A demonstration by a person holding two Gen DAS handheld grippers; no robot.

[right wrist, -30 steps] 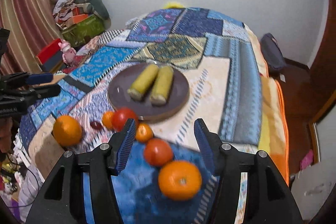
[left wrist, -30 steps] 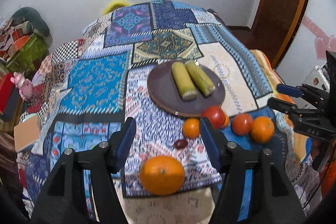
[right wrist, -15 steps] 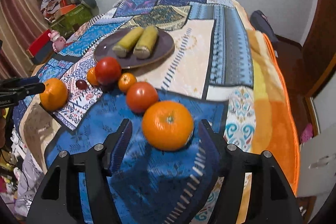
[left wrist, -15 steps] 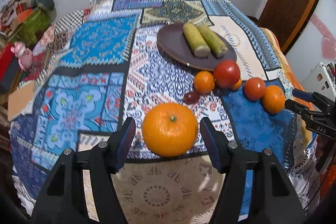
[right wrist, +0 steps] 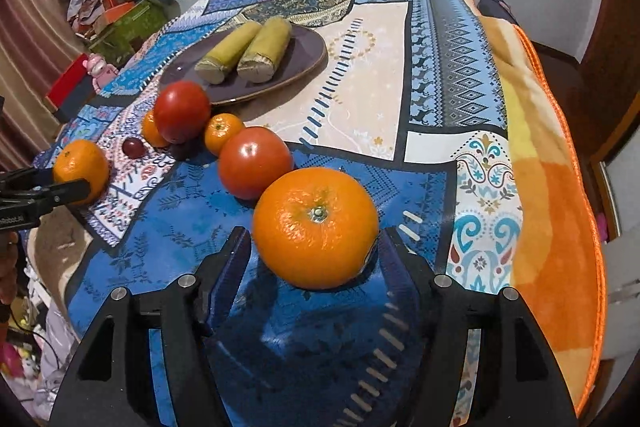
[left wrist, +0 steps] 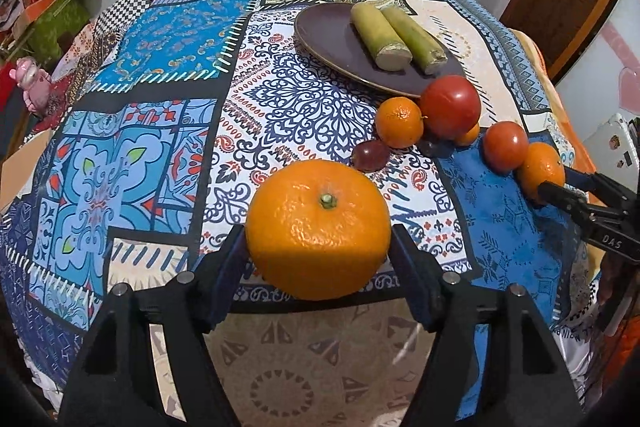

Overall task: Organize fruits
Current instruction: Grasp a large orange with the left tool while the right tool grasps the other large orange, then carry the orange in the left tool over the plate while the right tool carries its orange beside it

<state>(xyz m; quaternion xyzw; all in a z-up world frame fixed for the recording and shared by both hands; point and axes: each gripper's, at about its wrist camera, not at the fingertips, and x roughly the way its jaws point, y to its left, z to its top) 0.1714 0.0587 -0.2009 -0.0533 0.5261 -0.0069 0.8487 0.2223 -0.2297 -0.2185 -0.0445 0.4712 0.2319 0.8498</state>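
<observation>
Left view, from 9 o'clock across: patchwork blanket (left wrist: 160,131) over the whole surface. At 6 o'clock the left tongs (left wrist: 317,233), tilted steeply down, jaws apart and just now widening. Between them the left orange (left wrist: 318,227), stem up, lying on the blanket; pads close at both flanks, no squeeze visible.

At 12 to 1 o'clock a brown plate (left wrist: 332,39), holding two green stalks (left wrist: 380,35) side by side, cut ends toward the camera. Nothing else on it.

Just below the plate's near rim, a cluster: grape (left wrist: 370,155), small orange (left wrist: 399,123), big tomato (left wrist: 450,107) touching the small orange. Further toward 3 o'clock a second tomato (left wrist: 505,147), touching the right orange (left wrist: 540,175).

Right view: left orange far off at 9 o'clock, plate with both stalks at 11 o'clock, the cluster between 10 o'clock and centre. At 6 o'clock the right tongs (right wrist: 314,233), also tilted down, jaws apart after just widening. Right orange between them on the blue patch, stem up, a clear gap at the left pad, right pad very near; second tomato touching the fruit at its 10 o'clock.
</observation>
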